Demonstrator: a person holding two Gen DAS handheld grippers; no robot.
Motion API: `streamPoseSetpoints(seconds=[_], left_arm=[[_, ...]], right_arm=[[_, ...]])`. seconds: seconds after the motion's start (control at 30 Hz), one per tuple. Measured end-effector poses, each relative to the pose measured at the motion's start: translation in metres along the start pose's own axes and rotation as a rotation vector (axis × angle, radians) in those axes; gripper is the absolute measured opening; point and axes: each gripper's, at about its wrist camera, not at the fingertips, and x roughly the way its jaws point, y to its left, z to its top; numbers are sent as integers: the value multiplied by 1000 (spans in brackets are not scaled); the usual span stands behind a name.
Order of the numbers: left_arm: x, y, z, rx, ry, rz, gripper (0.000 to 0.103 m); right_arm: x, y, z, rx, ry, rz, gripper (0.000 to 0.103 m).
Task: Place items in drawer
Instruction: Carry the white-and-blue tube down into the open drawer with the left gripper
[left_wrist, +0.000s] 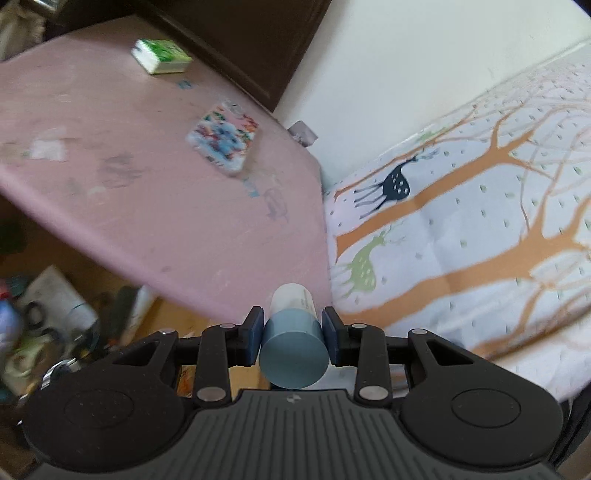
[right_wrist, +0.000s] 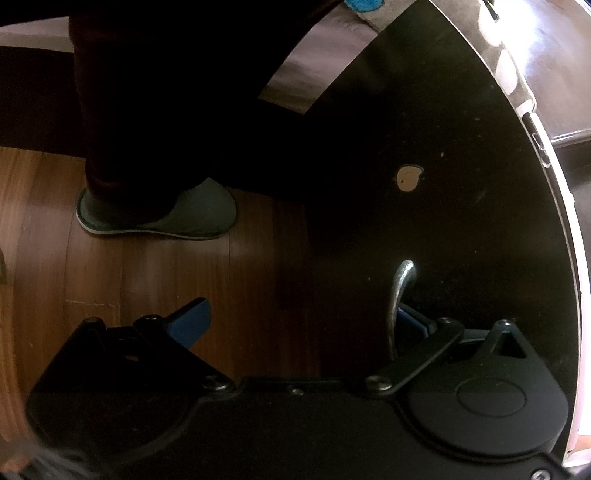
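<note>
Above pink table (left_wrist: 155, 192), left gripper (left_wrist: 293, 338) jaws clamp blue-capped bottle (left_wrist: 293, 350); right's seemingly spread wide.

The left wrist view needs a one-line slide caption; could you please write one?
Left tongs shut on a blue-capped white bottle above the pink tabletop, open cluttered drawer below.

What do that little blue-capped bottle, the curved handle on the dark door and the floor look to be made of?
The bottle looks plastic: a matte blue cap and a smooth white body.

The handle looks metal, silvery, with a bright glint along its curve.

The floor looks like brown wood or a wood-look laminate; plank seams and grain show, with a soft sheen. Which one, I cannot tell.
</note>
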Motion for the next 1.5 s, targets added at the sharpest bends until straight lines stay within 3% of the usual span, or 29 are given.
streamPoseSetpoints(seconds=[0.13, 0.3, 0.6, 0.93, 1.13, 1.37, 1.43, 1.5], left_arm=[[-22, 20, -18, 10, 18, 42, 33], [-22, 48, -33, 50, 45, 169, 33], [3, 95, -13, 171, 8, 425, 33], [11, 144, 12, 140, -48, 557, 33], [7, 157, 19, 221, -38, 671, 33], [11, 155, 5, 369, 41, 729, 34], [13, 151, -1, 415, 75, 751, 39], [13, 146, -6, 451, 100, 754, 54]], right_arm=[[0, 0, 1, 1, 1, 1, 103], [0, 0, 1, 4, 4, 0, 103], [0, 0, -1, 2, 3, -1, 103], [1, 1, -2, 7, -4, -2, 103], [1, 1, -3, 13, -4, -2, 103], [3, 3, 0, 16, 6, -4, 103], [3, 3, 0, 13, 6, -3, 103], [3, 4, 0, 11, 7, -3, 103]])
